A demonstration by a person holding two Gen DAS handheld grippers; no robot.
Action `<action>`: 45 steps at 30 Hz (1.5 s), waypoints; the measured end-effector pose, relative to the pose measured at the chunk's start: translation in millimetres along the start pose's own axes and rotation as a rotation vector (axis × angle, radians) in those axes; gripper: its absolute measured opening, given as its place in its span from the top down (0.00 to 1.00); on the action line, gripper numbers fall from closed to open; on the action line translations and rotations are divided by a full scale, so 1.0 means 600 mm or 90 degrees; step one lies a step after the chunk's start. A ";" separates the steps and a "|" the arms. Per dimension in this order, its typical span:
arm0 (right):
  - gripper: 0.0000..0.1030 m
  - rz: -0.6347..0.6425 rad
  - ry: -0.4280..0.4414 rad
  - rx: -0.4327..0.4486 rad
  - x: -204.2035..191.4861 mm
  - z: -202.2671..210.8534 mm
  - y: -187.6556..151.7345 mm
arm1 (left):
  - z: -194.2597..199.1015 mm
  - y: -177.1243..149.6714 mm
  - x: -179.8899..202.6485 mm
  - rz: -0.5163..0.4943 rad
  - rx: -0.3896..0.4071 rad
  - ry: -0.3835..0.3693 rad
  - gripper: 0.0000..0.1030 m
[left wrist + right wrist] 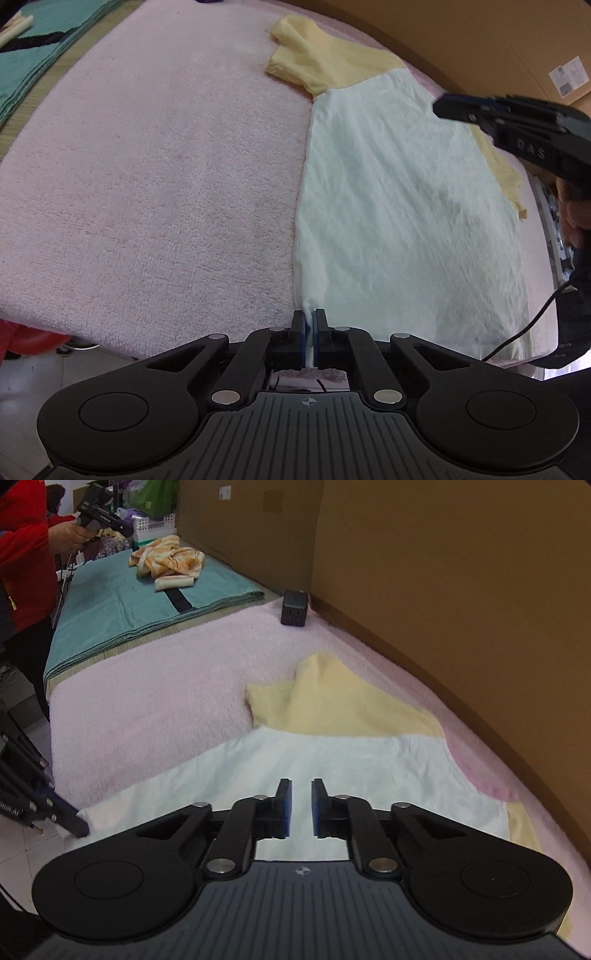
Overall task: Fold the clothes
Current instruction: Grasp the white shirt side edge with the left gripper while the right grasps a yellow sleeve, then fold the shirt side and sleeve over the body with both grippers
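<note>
The left gripper (309,325) is pinching the near corner of the shirt (399,206). The right gripper (298,805) is hanging above the shirt with its fingers apart, holding nothing. It looks like the fold is just starting; next, the right one likely needs to grab an edge. Ahead, the white and yellow shirt is lying flat and wrinkly on the pink blanket (147,184).

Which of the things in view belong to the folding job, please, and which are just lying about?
Job: white and yellow shirt, left gripper shut on its corner, right gripper open above it, pink blanket underneath.

Lying about: black power cube, teal cloth, orange striped garment.
</note>
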State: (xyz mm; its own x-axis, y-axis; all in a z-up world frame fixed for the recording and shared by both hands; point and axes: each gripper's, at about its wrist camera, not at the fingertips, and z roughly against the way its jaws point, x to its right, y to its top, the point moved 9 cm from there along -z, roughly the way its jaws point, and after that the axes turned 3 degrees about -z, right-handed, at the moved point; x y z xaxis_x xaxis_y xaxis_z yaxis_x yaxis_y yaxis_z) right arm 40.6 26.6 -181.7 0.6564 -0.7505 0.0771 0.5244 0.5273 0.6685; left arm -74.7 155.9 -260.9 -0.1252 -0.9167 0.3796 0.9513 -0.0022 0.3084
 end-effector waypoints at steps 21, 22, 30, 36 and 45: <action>0.91 0.220 -0.038 -0.058 -0.110 -0.217 0.089 | 0.006 -0.008 -0.012 0.032 -0.004 -0.018 1.00; 0.91 0.222 -0.041 -0.062 -0.108 -0.222 0.087 | 0.006 -0.008 -0.012 0.031 -0.005 -0.018 1.00; 0.96 0.177 -0.007 -0.052 -0.096 -0.227 0.084 | 0.010 -0.006 -0.008 0.010 -0.008 -0.002 1.00; 0.96 0.102 -0.006 0.015 -0.068 -0.190 0.095 | 0.019 -0.004 0.002 -0.010 -0.005 0.011 1.00; 0.96 -0.022 -0.042 0.071 -0.002 -0.118 0.086 | 0.040 0.013 0.047 -0.076 0.001 0.016 1.00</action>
State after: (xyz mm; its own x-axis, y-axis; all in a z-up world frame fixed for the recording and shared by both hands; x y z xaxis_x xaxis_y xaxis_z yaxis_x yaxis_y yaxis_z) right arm 105.3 82.8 -199.8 0.6004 -0.7937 0.0981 0.4798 0.4556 0.7498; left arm -77.7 139.6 -227.1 -0.2300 -0.9195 0.3187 0.9295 -0.1106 0.3518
